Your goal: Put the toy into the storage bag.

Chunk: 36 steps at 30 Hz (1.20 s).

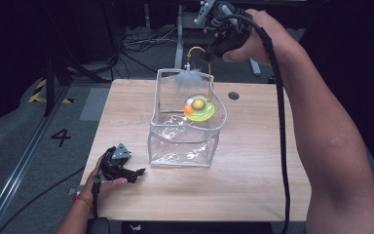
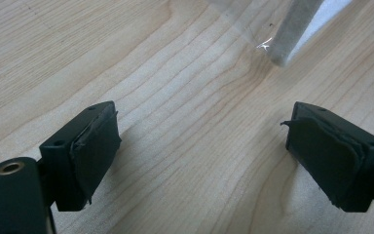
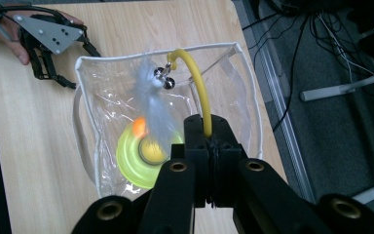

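Observation:
A clear plastic bag (image 1: pixel 182 146) with white trim stands open on the wooden table (image 1: pixel 253 165). Inside it lies a yellow-green disc toy (image 1: pixel 199 108) with an orange ball and a yellow ball. High over the bag's far rim, my right gripper (image 1: pixel 208 56) is shut on a curved yellow wand (image 1: pixel 197 48). A grey feather (image 1: pixel 187 78) and small bells hang from the wand's tip into the bag's mouth. From the right gripper view, the wand (image 3: pixel 199 87) rises out of the shut gripper (image 3: pixel 209 134), with the feather (image 3: pixel 148 102) above the disc toy (image 3: pixel 129 156). My left gripper (image 1: pixel 135 173) rests open on the table left of the bag, nothing between its pads (image 2: pixel 97 146).
A round cable hole (image 1: pixel 233 95) sits in the table right of the bag. A bottom corner of the bag (image 2: pixel 292 34) lies just ahead of the left gripper. Beyond the table's far edge are a desk leg (image 1: pixel 178 44) and floor cables (image 1: pixel 141 44).

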Available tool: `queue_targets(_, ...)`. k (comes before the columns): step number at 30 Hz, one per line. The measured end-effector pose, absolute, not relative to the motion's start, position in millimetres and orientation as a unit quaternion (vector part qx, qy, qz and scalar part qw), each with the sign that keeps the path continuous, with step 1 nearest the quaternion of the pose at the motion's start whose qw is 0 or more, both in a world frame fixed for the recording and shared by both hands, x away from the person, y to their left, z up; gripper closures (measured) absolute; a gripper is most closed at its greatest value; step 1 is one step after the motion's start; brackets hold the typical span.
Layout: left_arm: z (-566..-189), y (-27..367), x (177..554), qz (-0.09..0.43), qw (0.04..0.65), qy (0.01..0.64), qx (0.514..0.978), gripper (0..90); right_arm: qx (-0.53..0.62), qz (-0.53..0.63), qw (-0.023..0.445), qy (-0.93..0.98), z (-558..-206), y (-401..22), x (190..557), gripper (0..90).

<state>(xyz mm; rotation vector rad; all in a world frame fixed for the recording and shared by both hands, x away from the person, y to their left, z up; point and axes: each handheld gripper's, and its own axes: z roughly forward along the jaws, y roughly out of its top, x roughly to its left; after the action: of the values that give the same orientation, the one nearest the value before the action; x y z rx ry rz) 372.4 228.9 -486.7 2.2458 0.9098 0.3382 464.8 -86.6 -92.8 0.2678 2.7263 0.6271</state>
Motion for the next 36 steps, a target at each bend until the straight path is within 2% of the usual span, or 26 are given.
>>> queue_targets(13,-486.6,228.9,372.5,0.129,0.340,0.350,0.863,12.6,0.081,0.201,0.142,0.966,-136.3,-74.0,475.9,88.7)
queue_targets(24,-486.9,228.8,372.5,0.129,0.342,0.350,0.863,12.6,0.065,0.188,0.095,0.975,-195.7,-70.3,477.5,88.6)
queue_targets(36,-486.6,228.7,372.7,0.132,0.340,0.350,0.863,12.5,0.054,0.159,0.064,0.984,-225.4,-72.6,475.8,88.6)
